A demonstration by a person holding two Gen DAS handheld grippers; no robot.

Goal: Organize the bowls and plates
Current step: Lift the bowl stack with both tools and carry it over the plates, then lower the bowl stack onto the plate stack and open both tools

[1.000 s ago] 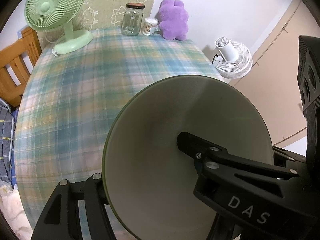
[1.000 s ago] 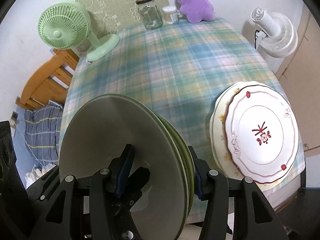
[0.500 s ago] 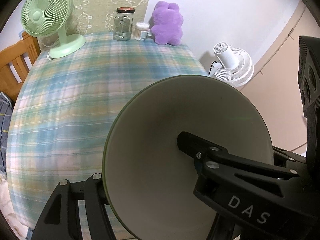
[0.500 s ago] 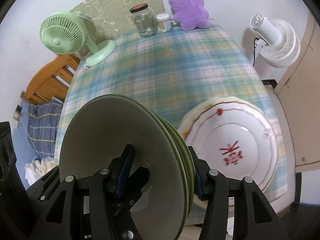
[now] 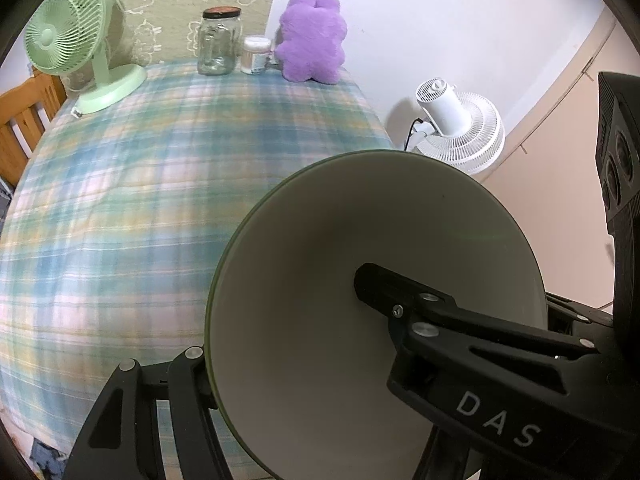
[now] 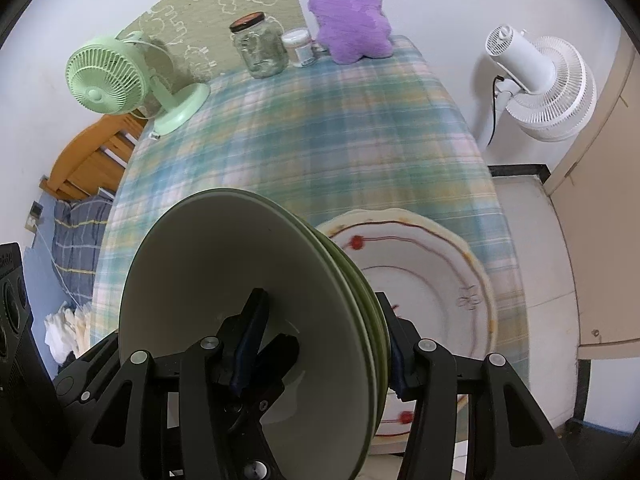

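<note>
Green-rimmed bowls [image 6: 248,320], a nested stack of them, are clamped edge-on in the right gripper [image 6: 320,344]: one finger sits inside the top bowl, the other presses the outer wall of the bottom one, so the jaws are closed on the whole stack. The left gripper [image 5: 280,324] has hold of what looks like the same stack from the other side. One black finger [image 5: 400,300] reaches into the pale inside of the bowl [image 5: 372,280] and its partner is tucked behind the rim, so that one is clamped too. It's a two-handed carry with the stack tipped up on its side, clear of the checked tablecloth [image 5: 120,200].

Out past the bowls, the right wrist view shows the floral plates [image 6: 424,280] sitting stacked near the table's front right corner, partly hidden behind the green stack. Further back are the green fan [image 6: 108,76], glass jar [image 6: 260,48] and purple plush [image 6: 348,12], all well out of the way.

My read: this is the transport step, with the bowls not set down yet. Next they need tipping back to level over a free patch of cloth beside the plates, then a gentle lower before either gripper lets go. Both hands have to move together or the stack could slide apart.
</note>
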